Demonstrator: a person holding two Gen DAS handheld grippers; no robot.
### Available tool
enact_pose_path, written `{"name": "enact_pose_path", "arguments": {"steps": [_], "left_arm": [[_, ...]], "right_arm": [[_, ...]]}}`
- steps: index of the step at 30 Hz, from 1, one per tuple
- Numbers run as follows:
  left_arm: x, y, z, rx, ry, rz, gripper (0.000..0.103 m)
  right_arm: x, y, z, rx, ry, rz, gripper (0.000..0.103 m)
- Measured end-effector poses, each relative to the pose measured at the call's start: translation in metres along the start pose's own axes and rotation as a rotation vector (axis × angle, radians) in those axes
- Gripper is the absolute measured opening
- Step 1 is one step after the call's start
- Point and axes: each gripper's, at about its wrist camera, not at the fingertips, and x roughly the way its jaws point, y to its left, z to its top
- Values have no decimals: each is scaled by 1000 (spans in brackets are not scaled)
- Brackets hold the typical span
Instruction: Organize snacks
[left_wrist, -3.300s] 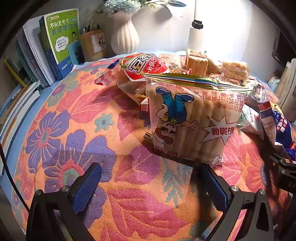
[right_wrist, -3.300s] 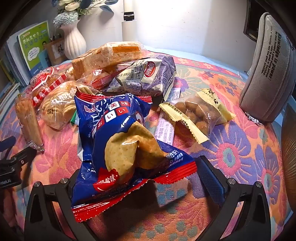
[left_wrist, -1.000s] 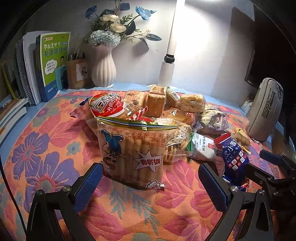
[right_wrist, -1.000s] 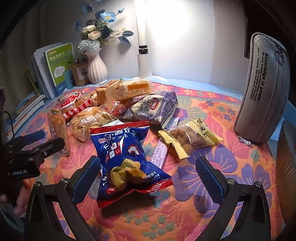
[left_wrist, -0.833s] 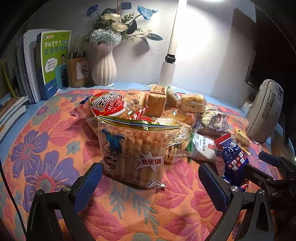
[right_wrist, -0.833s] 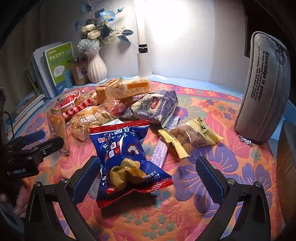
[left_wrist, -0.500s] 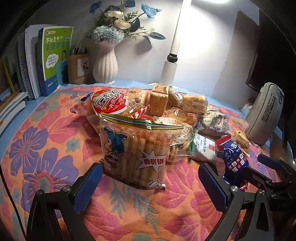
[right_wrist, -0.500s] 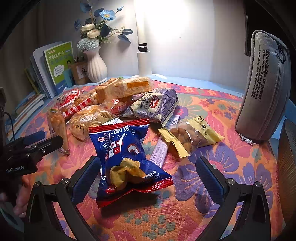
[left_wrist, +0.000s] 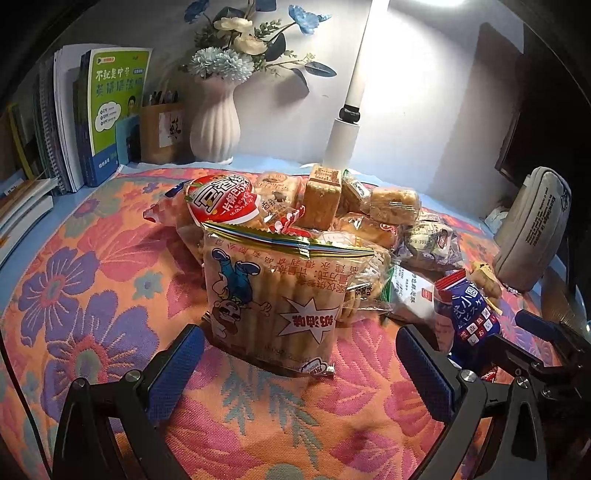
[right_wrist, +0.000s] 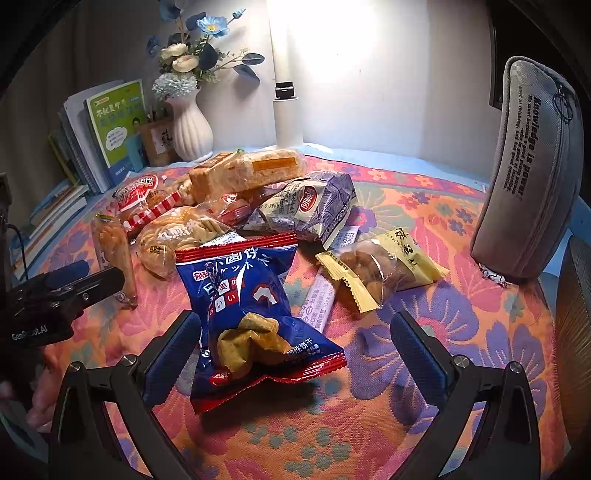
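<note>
The snacks lie heaped mid-table on the floral cloth (left_wrist: 92, 295). A biscuit-stick pack (left_wrist: 273, 306) stands upright at the heap's near edge, directly ahead of the left gripper (left_wrist: 295, 365), whose jaws are spread wide and hold nothing. A blue cracker bag (right_wrist: 255, 310) lies apart from the heap, between the spread, empty jaws of the right gripper (right_wrist: 295, 350). Judgement: each gripper is lined up on its nearest packet for a pick. A grey pouch (right_wrist: 528, 177) stands at the right edge, and a vase (left_wrist: 214, 125) and books (left_wrist: 110, 114) sit behind the heap, clear of it.
</note>
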Motion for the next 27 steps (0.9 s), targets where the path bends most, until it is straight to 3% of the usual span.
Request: {"name": "enact_pose_path", "arguments": {"steps": [27], "left_arm": [[1, 3, 1, -16, 5, -10, 103]], "right_arm": [[1, 1, -1, -1, 3, 0, 103]]}}
